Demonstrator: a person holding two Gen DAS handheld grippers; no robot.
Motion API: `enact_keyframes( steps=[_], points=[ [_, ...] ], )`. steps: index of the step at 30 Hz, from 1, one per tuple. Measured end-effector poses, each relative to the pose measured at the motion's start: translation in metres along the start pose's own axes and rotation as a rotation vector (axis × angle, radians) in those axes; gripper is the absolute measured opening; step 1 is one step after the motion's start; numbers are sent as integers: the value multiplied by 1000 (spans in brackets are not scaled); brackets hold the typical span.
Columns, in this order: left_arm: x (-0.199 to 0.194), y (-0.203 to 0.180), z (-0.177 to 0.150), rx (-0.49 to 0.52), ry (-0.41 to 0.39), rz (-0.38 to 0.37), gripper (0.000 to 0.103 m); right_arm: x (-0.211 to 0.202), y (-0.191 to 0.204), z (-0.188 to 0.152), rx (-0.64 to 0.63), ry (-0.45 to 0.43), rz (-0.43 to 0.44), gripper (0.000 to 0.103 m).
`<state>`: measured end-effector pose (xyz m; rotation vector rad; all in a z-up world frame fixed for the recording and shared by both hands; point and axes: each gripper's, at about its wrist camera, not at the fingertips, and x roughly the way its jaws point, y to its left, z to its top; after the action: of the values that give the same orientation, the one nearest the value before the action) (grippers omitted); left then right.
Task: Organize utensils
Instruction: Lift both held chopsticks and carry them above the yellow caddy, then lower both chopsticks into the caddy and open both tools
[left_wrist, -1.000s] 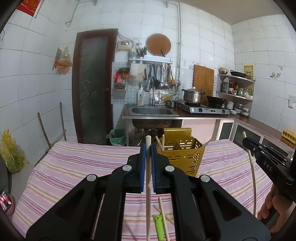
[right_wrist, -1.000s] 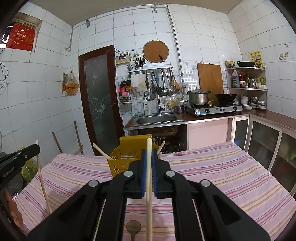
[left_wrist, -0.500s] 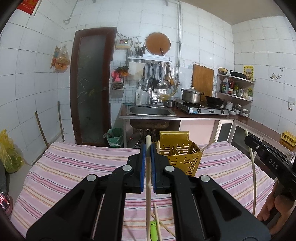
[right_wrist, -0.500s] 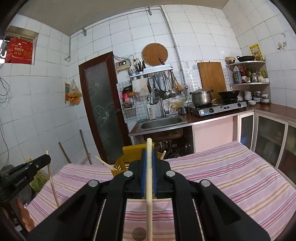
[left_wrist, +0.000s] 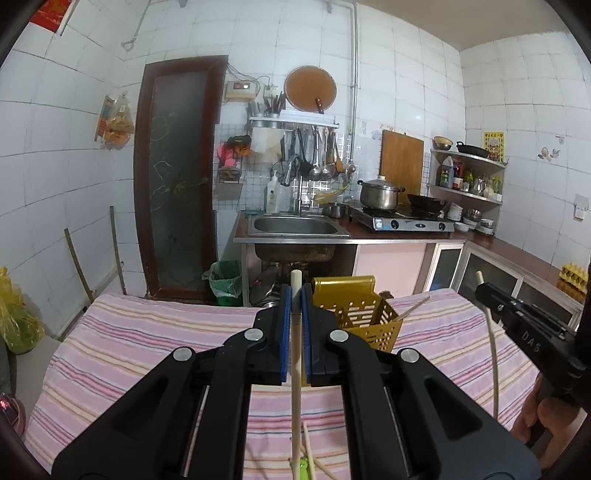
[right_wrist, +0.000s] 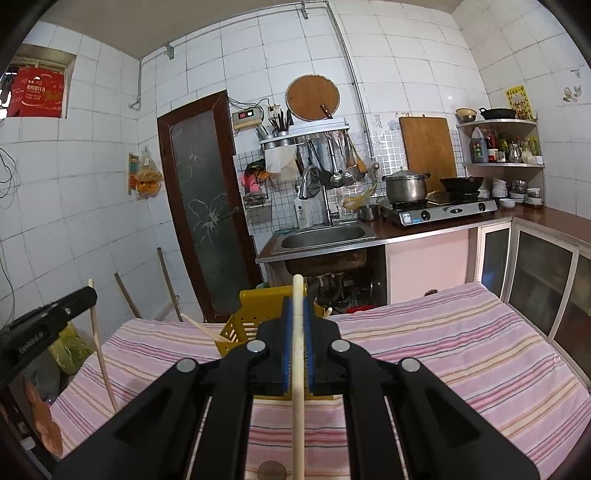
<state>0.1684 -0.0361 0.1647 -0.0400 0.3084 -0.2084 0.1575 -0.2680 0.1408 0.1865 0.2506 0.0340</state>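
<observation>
The biggest thing in front of me is the table with its pink striped cloth (left_wrist: 147, 332), and it fills the low part of both views. Far behind it is the kitchen counter with a steel sink (left_wrist: 295, 225) and a big silver pot (left_wrist: 378, 192) on the stove. On the cloth, near the far edge, stands the yellow utensil basket (left_wrist: 354, 314), with holes in its sides. It sits just past my fingers in both views, and a few chopsticks stick out of it at a slant. My left gripper (left_wrist: 293, 325) is pinched shut on one pale chopstick (left_wrist: 295, 387), which stands almost straight up between the blue pads, with its tip poking out above them. My right gripper (right_wrist: 298, 343) is pinched shut on another pale chopstick (right_wrist: 298, 406) in the same way, upright with the tip above the pads. Each gripper also shows at the edge of the other one's view, with its stick hanging down toward the cloth. Low on the cloth, under my left gripper, lie some loose chopsticks (left_wrist: 310, 454) crossed over each other, and a small green thing (left_wrist: 303, 467) I cannot make out.
</observation>
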Motion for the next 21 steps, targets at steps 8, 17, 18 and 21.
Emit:
enact_keyframes(
  steps=[8,17,18,21],
  points=[
    [16,-1,31,-11,-27,-34,4,12,6,32,11,-60,30,6],
    [50,-7,67,-35,-47,-85,4,38,5,46,53,-111,60,6],
    [54,-9,69,-33,-48,-87,4,41,3,46,58,-111,59,6],
    [66,-12,73,-33,-47,-93,4,51,-1,50,74,-105,58,6]
  ],
)
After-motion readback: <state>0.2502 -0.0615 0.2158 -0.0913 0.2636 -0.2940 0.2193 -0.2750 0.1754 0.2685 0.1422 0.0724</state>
